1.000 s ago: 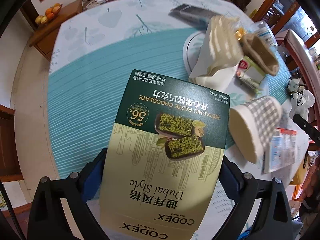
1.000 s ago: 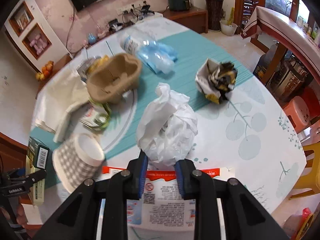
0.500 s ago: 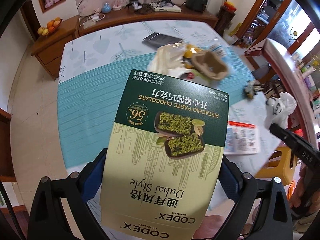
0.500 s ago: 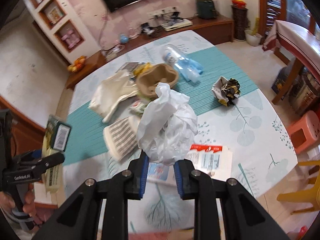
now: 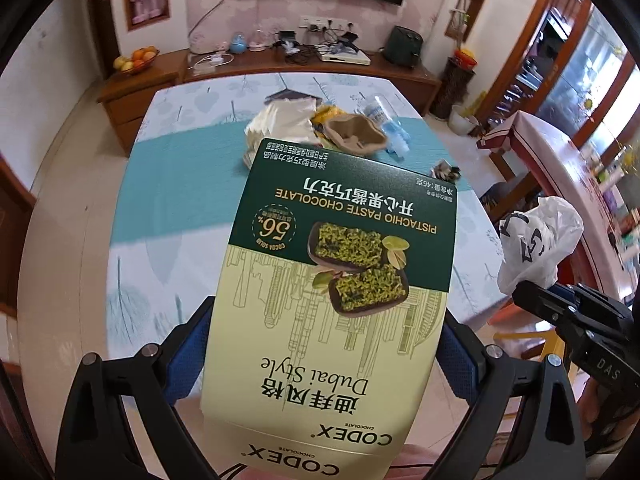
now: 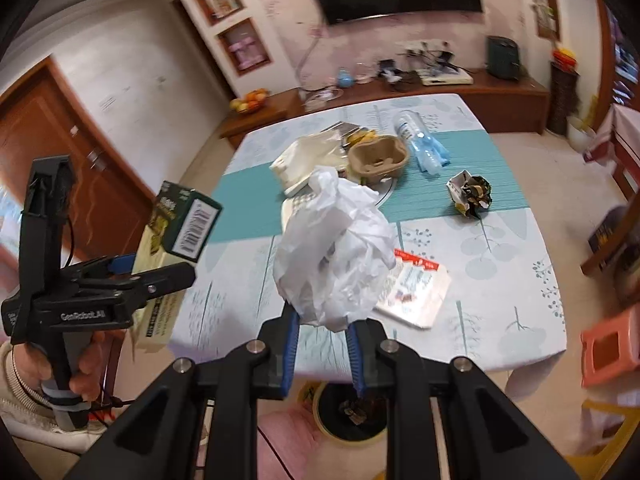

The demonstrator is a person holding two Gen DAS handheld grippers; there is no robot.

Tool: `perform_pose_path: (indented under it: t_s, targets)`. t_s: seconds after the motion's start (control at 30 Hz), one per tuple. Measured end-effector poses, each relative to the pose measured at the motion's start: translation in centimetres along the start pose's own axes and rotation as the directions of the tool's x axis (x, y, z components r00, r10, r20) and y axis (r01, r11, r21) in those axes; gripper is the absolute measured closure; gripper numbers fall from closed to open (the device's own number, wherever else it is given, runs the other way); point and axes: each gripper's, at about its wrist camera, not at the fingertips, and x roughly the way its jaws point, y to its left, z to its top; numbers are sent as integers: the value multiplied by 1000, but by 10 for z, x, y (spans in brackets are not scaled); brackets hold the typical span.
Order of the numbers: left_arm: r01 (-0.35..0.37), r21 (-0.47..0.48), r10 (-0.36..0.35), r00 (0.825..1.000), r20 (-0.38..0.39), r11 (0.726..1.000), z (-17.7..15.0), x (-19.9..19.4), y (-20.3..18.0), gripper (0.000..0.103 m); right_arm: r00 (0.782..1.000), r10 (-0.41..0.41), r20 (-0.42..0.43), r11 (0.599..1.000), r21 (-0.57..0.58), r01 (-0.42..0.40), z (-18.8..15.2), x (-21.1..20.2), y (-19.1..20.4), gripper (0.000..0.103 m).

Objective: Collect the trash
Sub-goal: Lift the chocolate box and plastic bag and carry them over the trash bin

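My left gripper [image 5: 324, 344] is shut on a green and cream chocolate box [image 5: 332, 280], held flat above the near edge of the table. From the right wrist view the same box [image 6: 176, 232] sticks up at the left in the left gripper [image 6: 132, 272], with a person's hand below it. A crumpled white plastic bag [image 6: 336, 252] is pinched in my shut right gripper [image 6: 324, 320], lifted off the table. In the left wrist view that bag [image 5: 540, 244] hangs at the right edge. A round bin [image 6: 352, 412] with dark trash shows on the floor under the right gripper.
On the patterned table [image 6: 500, 240] lie a cardboard cup holder [image 6: 378, 158], a crushed plastic bottle [image 6: 420, 140], a cream paper bag [image 6: 308, 160], a crumpled wrapper [image 6: 470, 194] and a red and white packet [image 6: 416, 292]. An orange stool [image 6: 608, 348] stands at the right.
Both grippers have risen and pulled back from the table with their loads. The table looks smaller and farther, and the floor bin has come into the right wrist view.
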Motion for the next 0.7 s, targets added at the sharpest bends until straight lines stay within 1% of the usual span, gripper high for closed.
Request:
perform_pose_path:
  t_s: [0.17, 0.33, 0.53, 0.7]
  targets:
    - [-23, -41, 23, 1000, 0, 999, -51, -13, -35, 7, 999, 42, -31, 999, -32, -43, -33, -19, -12, 82]
    - [-35, -46, 34, 999, -36, 998, -92, -22, -59, 7, 994, 62, -95, 998, -2, -62, -67, -18, -23, 82]
    - [-36, -52, 32, 996, -85, 998, -129, -29, -65, 7, 981, 79, -175, 995, 69, -68, -107, -2, -32, 83]
    - [-17, -77, 6, 989, -145, 997, -159, -16, -60, 7, 970, 72, -234, 993, 112, -47, -131, 18, -34, 83]
